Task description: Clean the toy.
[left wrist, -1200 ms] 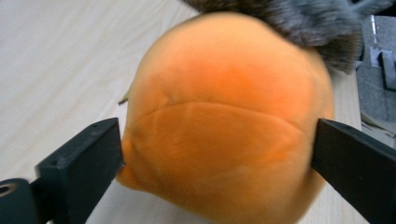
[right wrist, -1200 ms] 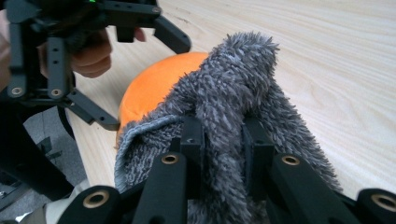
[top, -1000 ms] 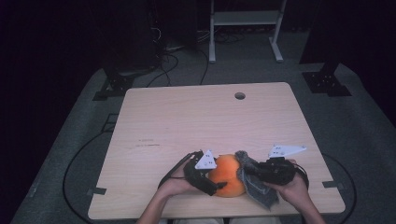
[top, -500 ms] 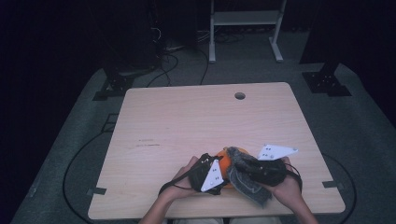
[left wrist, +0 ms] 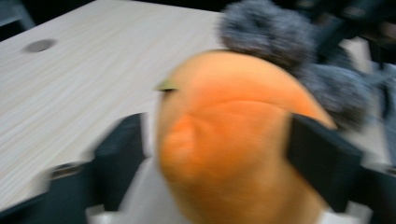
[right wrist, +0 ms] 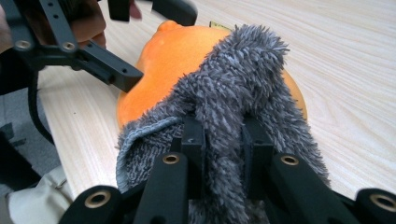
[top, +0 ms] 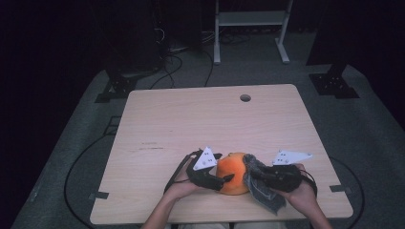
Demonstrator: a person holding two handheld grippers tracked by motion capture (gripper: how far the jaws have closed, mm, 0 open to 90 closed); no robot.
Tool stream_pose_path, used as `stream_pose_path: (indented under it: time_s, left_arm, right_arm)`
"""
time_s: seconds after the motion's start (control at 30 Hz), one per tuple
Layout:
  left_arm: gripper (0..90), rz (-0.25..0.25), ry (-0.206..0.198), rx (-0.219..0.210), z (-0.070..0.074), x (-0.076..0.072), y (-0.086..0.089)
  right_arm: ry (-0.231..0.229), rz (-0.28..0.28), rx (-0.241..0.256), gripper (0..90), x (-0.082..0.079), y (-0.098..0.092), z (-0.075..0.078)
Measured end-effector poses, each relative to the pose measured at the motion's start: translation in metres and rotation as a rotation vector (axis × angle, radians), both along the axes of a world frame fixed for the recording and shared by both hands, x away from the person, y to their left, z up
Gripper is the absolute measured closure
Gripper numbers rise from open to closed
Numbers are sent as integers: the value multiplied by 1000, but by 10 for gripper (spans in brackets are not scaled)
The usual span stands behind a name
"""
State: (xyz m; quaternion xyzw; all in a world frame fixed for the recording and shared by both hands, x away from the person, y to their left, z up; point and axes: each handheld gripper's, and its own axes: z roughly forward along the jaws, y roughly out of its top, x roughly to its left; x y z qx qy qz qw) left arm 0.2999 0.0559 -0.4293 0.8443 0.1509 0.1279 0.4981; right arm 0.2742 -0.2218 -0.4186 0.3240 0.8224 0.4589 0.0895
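Two hand-held grippers meet at the near edge of the table (top: 157, 119), working on one orange plush fruit (top: 232, 172). The left gripper (top: 224, 179) has its jaws apart and set to either side of the fruit, as the left gripper view shows; whether they press on it or merely bracket it cannot be told, since that view is blurred. The right gripper (right wrist: 223, 140) has its jaws closed on a fold of grey fluffy cloth (right wrist: 243, 88), which is draped over the fruit's right flank and top.

Position: the fruit rests on the tabletop near the front edge, slightly right of centre, between the two hands, with the cloth (top: 260, 183) touching it and trailing toward the person.

Progress, as a judgement: the work appears to be wiping the fruit with the cloth while the other tool steadies it. Contact is made and the wipe seems mid-course; the left face of the fruit lies uncovered, so part of the surface probably remains to be passed over, and neither item has yet been set down free.

Orientation: the fruit (left wrist: 233, 140) is somewhat egg-shaped. Its long axis appears to run roughly fore and aft, the end with a small pale tag (left wrist: 166, 87) pointing away from the person.
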Motion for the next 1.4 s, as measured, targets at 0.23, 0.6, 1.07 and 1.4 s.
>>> stream_pose_path:
  time_s: [0.23,0.6,1.07,1.4]
  left_arm:
    - [361,-70,-84,119,3,-13,-6]
    - [99,-50,133,14,10,-3,-8]
    - [301,-63,-212,133,10,-14,-15]
    - [216,-20,20,50,0,-1,-5]
  right_arm:
    - [-111,126,-49,741,-17,32,23]
    - [15,-49,62,739,12,-16,1]
    - [-62,4,54,749,-8,1,26]
    - [-76,66,-14,750,-13,28,10]
